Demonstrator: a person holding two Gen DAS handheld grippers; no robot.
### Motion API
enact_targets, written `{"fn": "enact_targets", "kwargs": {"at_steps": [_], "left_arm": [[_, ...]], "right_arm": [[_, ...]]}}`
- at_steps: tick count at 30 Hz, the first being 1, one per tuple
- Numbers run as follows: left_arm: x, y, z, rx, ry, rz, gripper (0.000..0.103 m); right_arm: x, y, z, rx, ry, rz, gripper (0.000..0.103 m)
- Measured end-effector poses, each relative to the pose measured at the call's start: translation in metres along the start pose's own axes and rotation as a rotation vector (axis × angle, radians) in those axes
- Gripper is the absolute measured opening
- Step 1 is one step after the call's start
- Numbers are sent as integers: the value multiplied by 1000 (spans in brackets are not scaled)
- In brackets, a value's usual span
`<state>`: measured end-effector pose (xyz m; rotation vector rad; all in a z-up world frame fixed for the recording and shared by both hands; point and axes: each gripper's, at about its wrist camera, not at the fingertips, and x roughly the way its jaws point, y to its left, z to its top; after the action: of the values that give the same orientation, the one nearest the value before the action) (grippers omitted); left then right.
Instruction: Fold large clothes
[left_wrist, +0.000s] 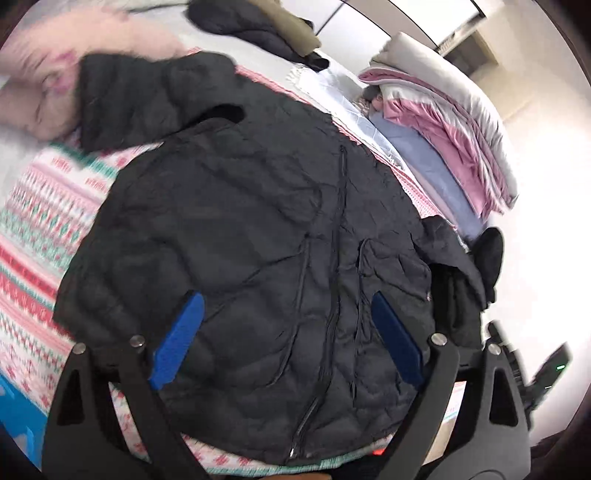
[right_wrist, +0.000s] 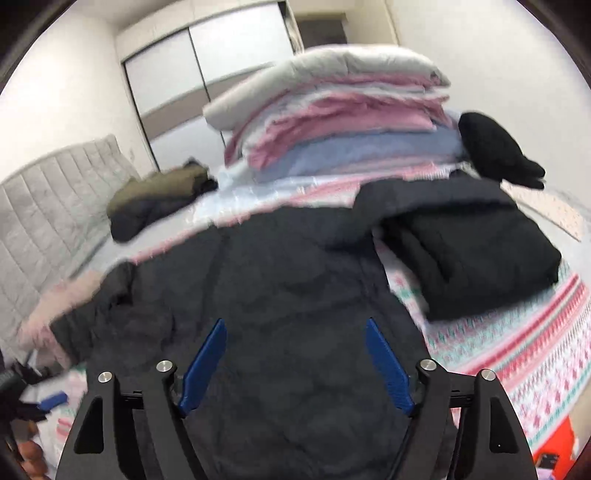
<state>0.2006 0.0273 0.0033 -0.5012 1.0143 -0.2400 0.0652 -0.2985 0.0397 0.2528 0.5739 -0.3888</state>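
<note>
Grey headboard, perhaps quilted, right view only.

Black quilted jacket: spread front-up on my patterned bedspread, zip closed, one sleeve folded inward. My left gripper: above it, jaws wide, nothing between. Folded bedding stack: beyond.

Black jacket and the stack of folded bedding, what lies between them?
In the left wrist view, a strip of patterned blanket separates the black jacket from the stack of folded bedding.
</note>
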Motion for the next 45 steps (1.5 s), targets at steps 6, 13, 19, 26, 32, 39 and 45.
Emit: {"fn": "enact_targets", "kwargs": {"at_steps": [6,13,19,26,32,39,45], "left_arm": [[36,-42,27,51,-20,-13,92],[130,-28,20,207,68,153,92],[141,-11,34,167,64,139,91],[143,2,43,109,75,93,91],[141,5,46,75,80,64,91],[147,1,46,74,83,72,91],[150,-3,45,104,70,88,91]], "right_arm": [[65,-6,24,98,77,41,97],[162,-46,4,132,303,-45,97],[169,-102,67,262,157,-135,97],[223,-139,128,377,139,-299,84],[213,-221,134,574,132,-370,70],[166,-331,113,882,-6,-240,70],[182,-349,122,927,11,-233,15]]}}
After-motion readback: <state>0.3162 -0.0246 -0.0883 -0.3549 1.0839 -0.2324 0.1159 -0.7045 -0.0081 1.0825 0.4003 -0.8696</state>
